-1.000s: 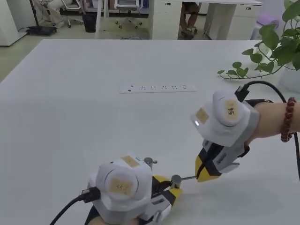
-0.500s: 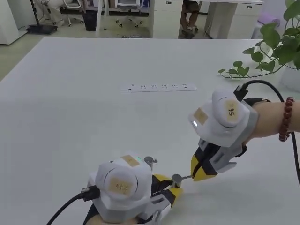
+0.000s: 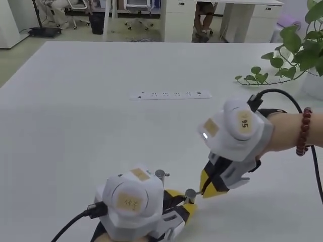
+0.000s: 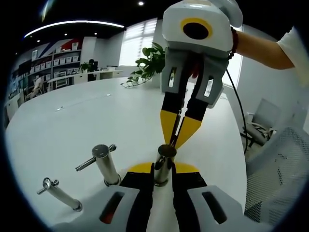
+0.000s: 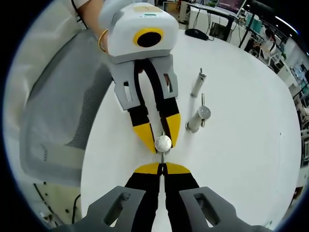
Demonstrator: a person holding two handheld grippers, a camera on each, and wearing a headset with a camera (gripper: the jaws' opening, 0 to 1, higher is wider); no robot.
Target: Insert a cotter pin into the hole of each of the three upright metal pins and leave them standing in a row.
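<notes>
Seen from my remote station: the left gripper (image 4: 163, 170) is clenched around the shank of an upright metal pin (image 4: 165, 157) near the front edge of the white table (image 3: 101, 126). The right gripper (image 5: 162, 168) meets it from the pin's 2 o'clock in the head view. Its yellow-tipped jaws are pinched tight on a thin cotter pin (image 5: 163, 156), whose free end reaches the head of the metal pin. I cannot tell whether the end has entered the hole.

In the left gripper view, a second pin (image 4: 105, 164) stands just beside the clamped one at its 9 o'clock, with a cotter pin through its top. A third pin (image 4: 60, 193) with a ring-ended cotter pin through its head lies farther out at 8 o'clock. Whether that third one leans or the lens bends it, I cannot tell.

In the head view, a flat white power strip (image 3: 169, 94) lies well apart at 12 o'clock of the work. A leafy plant (image 3: 298, 50) trails over the table at 2 o'clock. A beaded bracelet (image 3: 303, 131) shows on the wrist behind the right gripper.
</notes>
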